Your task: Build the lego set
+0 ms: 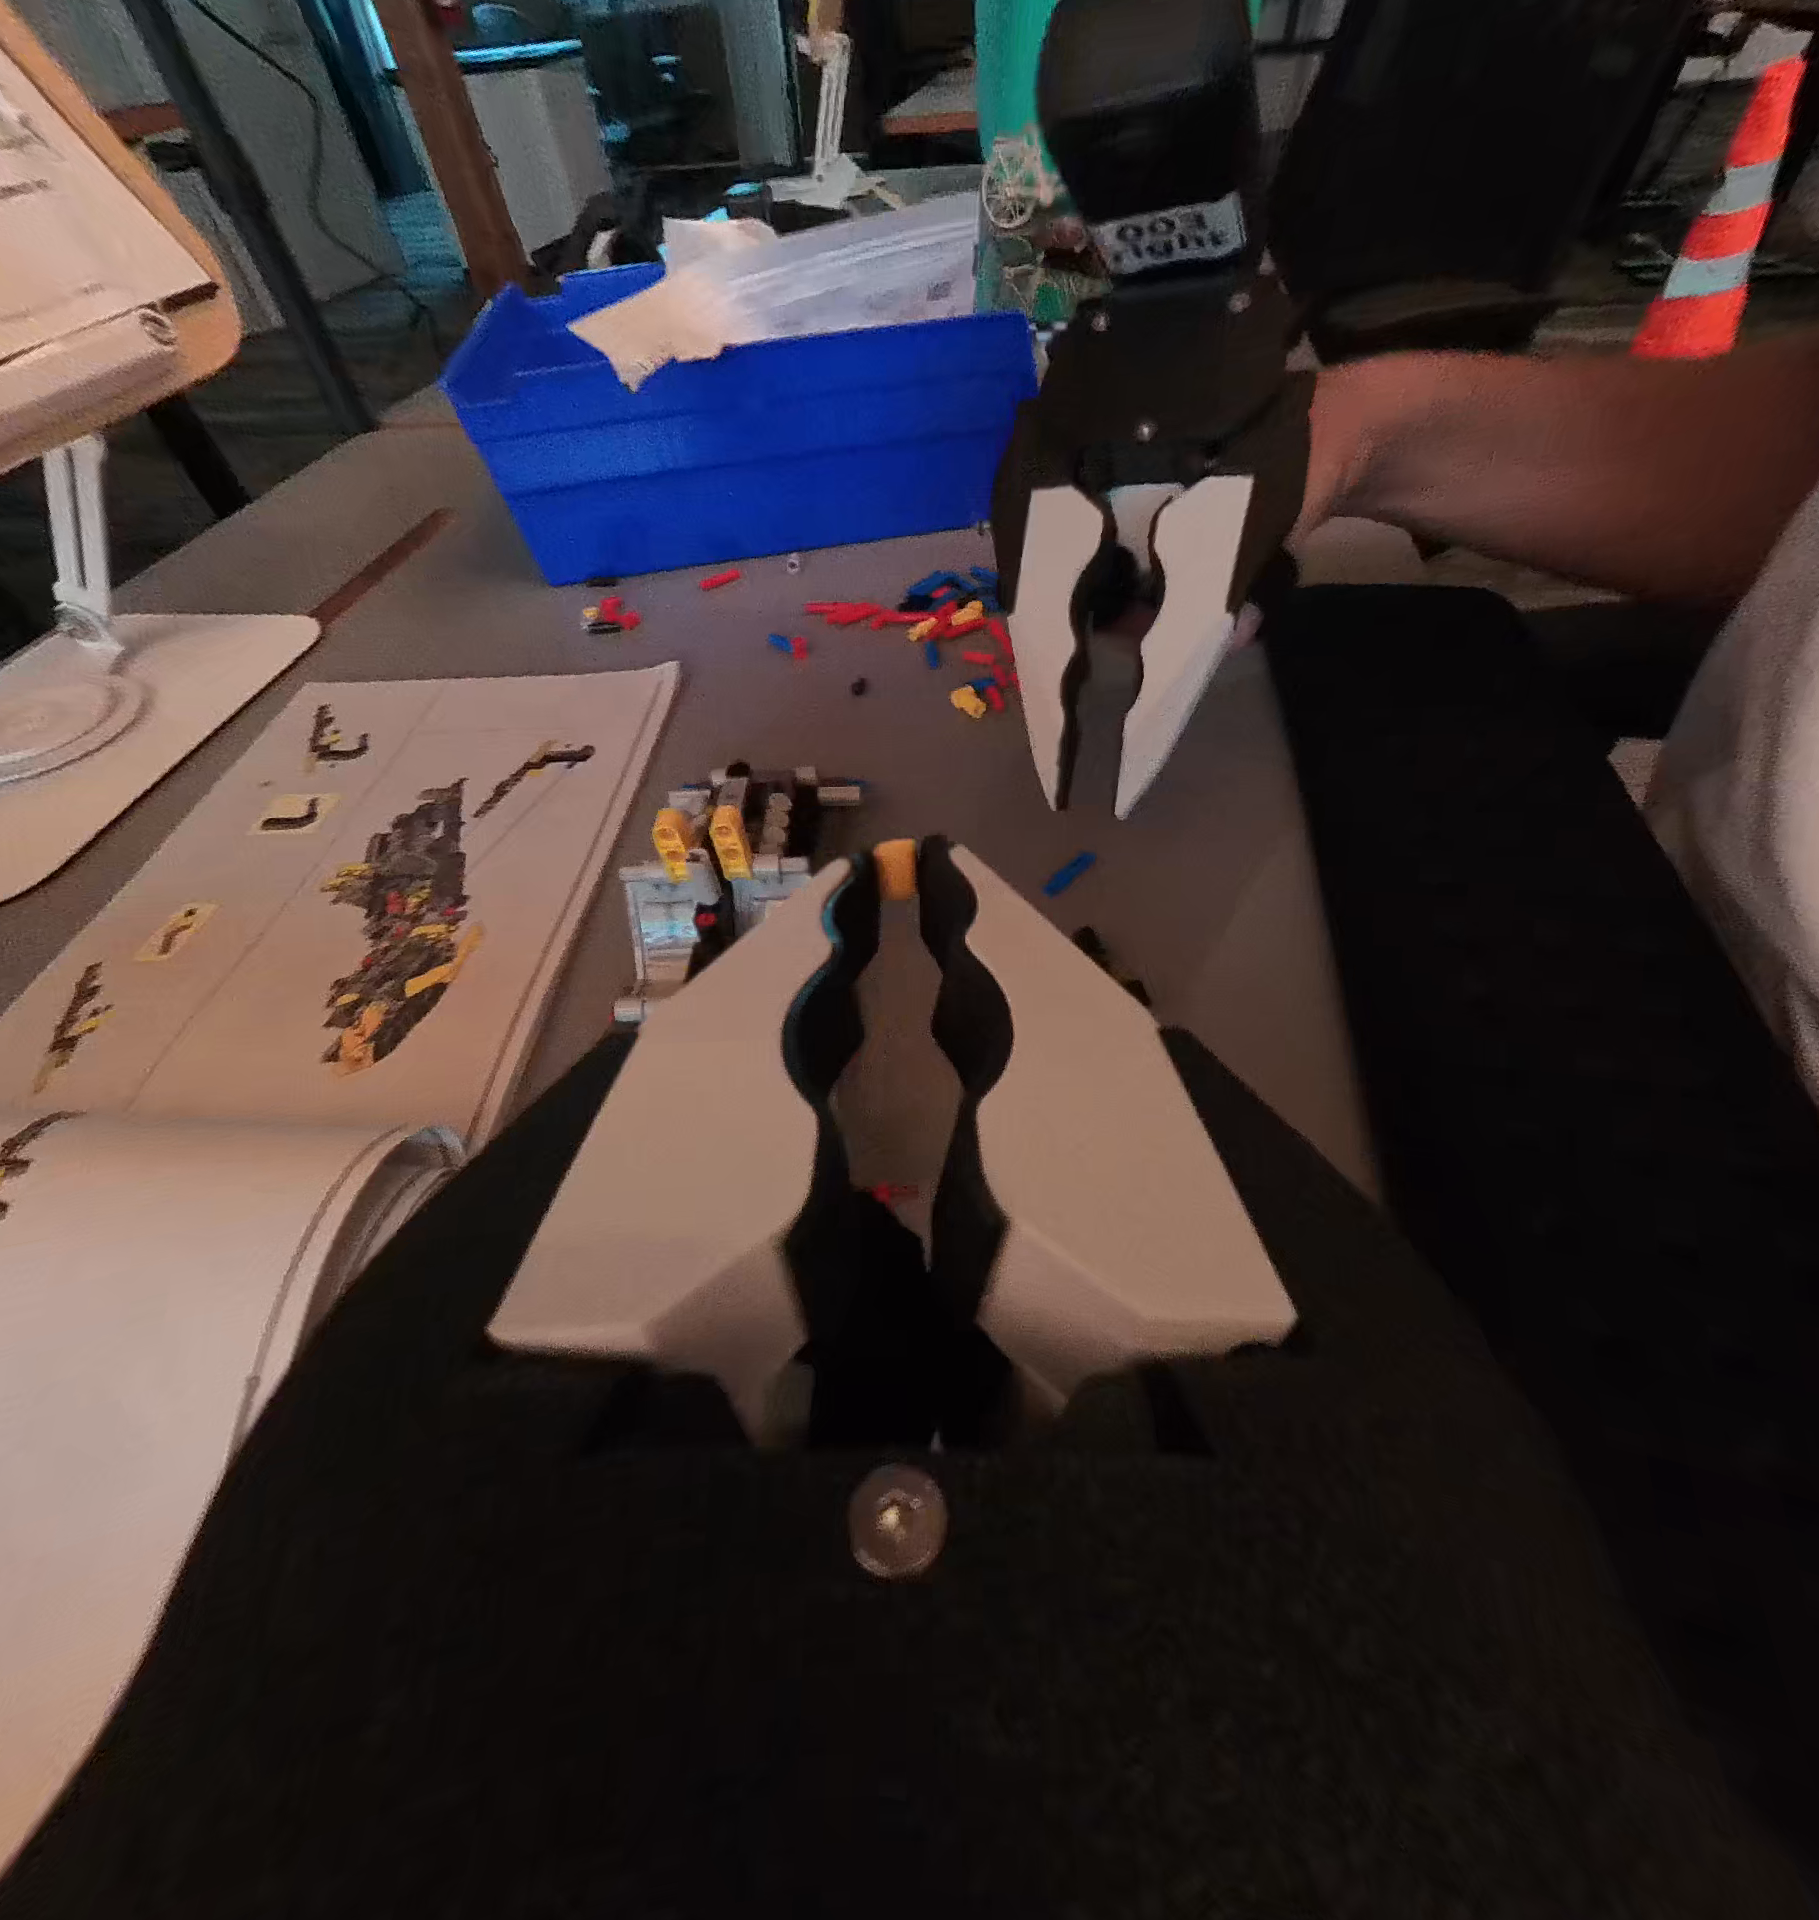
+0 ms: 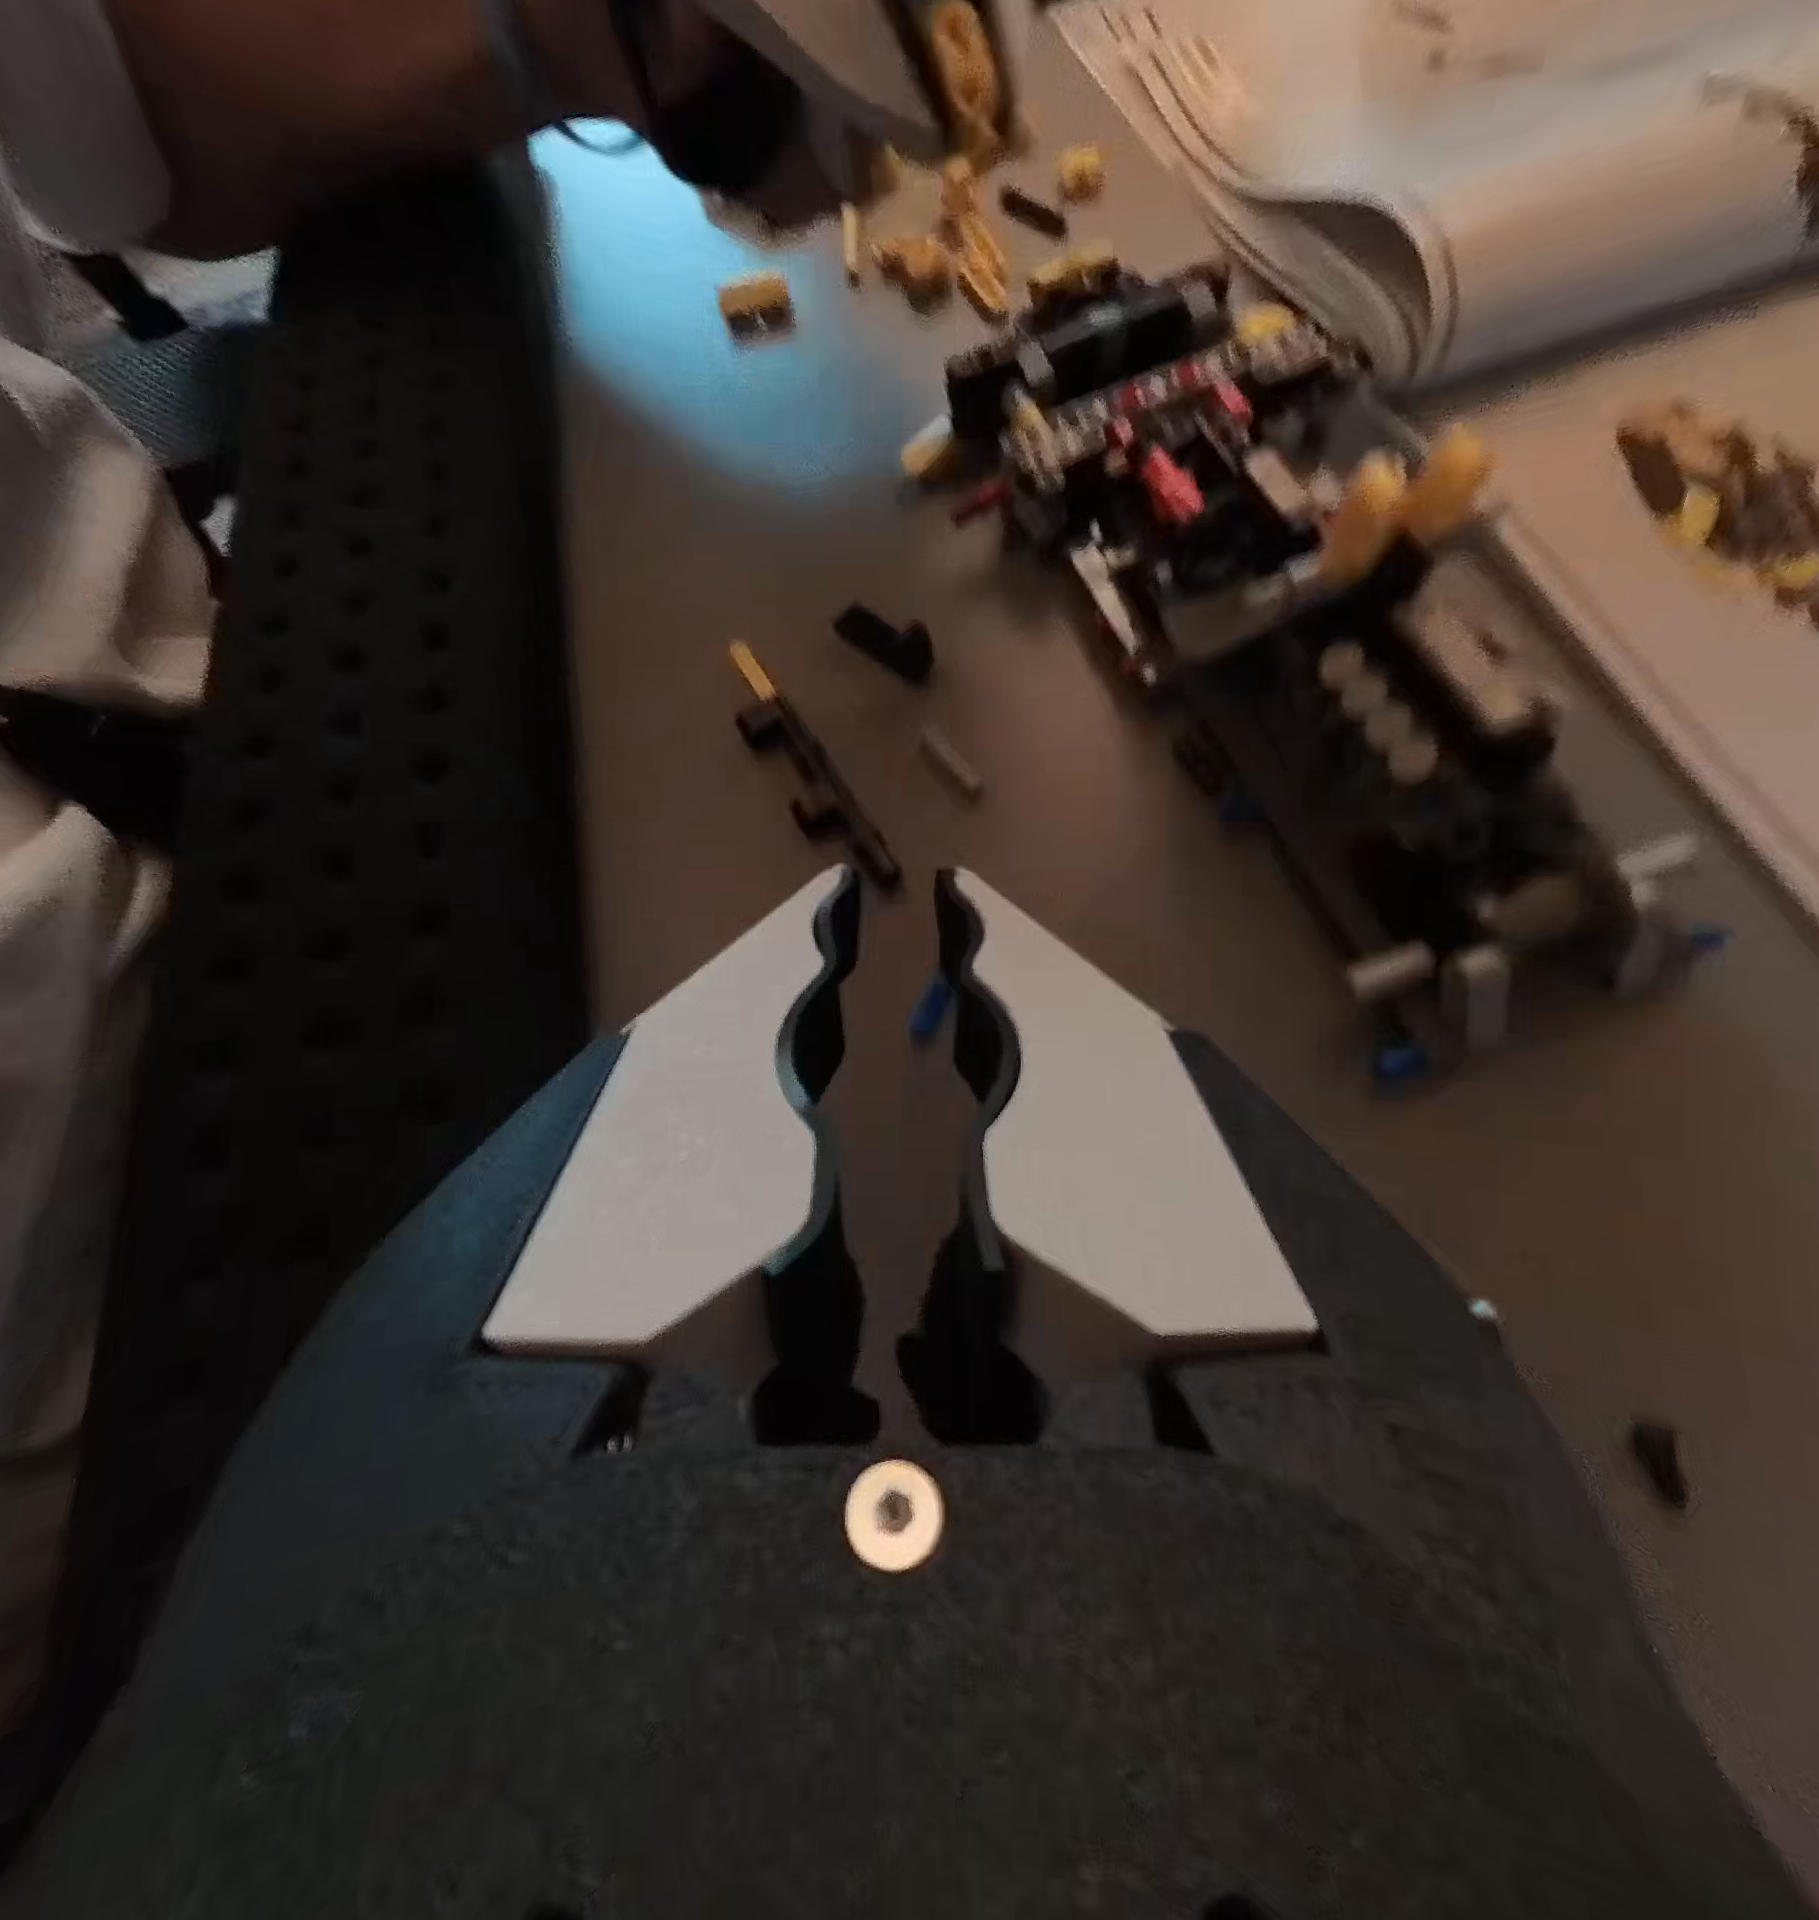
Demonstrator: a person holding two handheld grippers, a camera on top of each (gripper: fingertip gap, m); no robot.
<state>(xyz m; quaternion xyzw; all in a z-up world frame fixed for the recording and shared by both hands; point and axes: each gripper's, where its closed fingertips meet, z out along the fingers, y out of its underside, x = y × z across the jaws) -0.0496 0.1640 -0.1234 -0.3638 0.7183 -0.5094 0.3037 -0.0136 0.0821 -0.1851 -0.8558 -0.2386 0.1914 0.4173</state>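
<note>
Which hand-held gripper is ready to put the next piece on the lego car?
Probably the left hand-held gripper: it already pinches a small yellow piece beside the lego model. The right hand-held gripper is empty.

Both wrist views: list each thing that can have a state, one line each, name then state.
Left gripper: shut on a small yellow piece.
Right gripper: open, holding nothing.
Lego model: partly built, resting on the table.
Instruction booklet: lying open beside the model.
Blue bin: open-topped, with papers sticking out.
Loose pieces: scattered on the table before the bin.
</note>
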